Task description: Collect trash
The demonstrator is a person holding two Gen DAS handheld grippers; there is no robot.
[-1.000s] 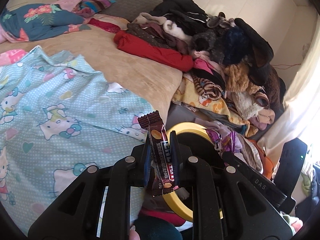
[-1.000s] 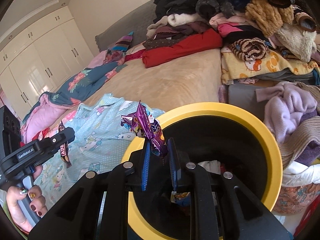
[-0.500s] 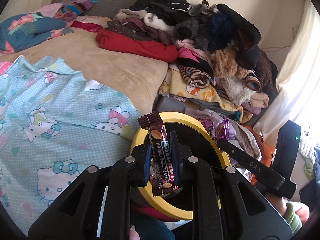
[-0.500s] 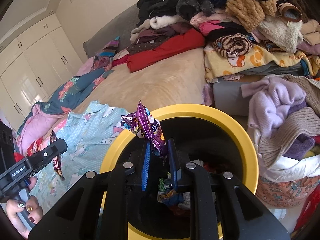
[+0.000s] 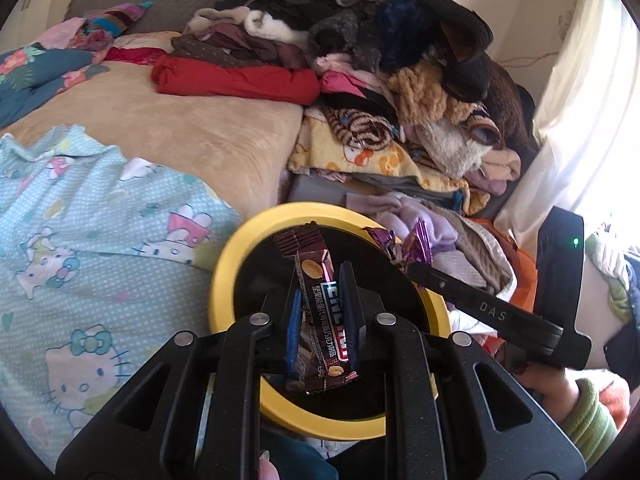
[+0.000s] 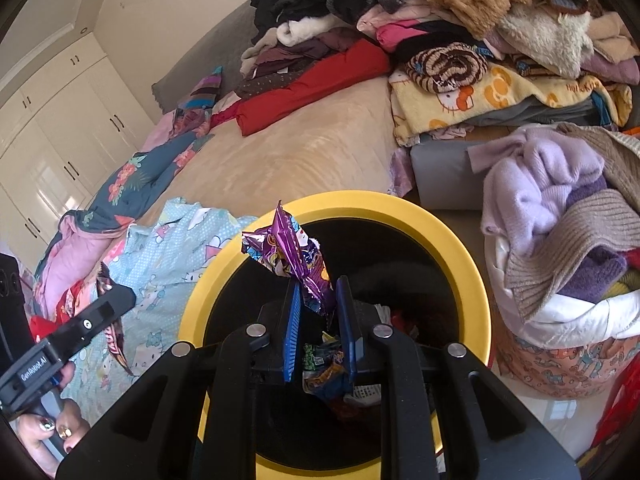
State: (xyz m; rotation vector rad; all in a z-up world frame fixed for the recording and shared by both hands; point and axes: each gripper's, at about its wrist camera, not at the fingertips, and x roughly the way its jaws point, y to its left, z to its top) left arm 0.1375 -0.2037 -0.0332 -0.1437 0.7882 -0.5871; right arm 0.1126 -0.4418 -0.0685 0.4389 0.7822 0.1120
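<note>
The left gripper (image 5: 320,312), with its brown wrapper (image 5: 320,304), has swung from over the bedsheet (image 5: 100,240) to above the bin (image 5: 224,280), whose yellow rim now rings it. The right gripper (image 6: 318,320) and purple wrapper (image 6: 292,256) have moved further over the bin's mouth, so more of the trash (image 6: 324,360) inside shows. The two grippers have drawn closer together.

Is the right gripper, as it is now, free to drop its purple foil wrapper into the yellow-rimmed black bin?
Probably yes. The right gripper, shut on the crumpled purple foil wrapper, sits over the open mouth of the yellow-rimmed black bin. Nothing covers the opening, and the left gripper with its brown snack bar wrapper is off to the side.
</note>
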